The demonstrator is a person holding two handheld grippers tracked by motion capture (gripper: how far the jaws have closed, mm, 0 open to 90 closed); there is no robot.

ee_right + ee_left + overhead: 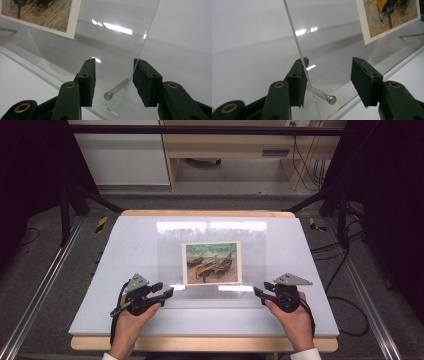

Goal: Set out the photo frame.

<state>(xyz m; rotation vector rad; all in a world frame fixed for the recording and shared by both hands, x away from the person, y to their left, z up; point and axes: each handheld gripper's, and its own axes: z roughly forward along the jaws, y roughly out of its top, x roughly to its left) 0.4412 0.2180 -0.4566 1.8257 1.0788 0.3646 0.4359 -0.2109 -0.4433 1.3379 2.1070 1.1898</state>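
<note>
Standing parted, both tongs, left (pixel 168 293) and right (pixel 258 292), straddle the smooth clear acrylic frame's (pixel 170 255) edges near shiny metal pins (pixel 322 94).

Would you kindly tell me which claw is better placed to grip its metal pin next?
Right, probably: its pin lies midway between the right claw's open jaws; the left claw's pin hugs one jaw.
</note>
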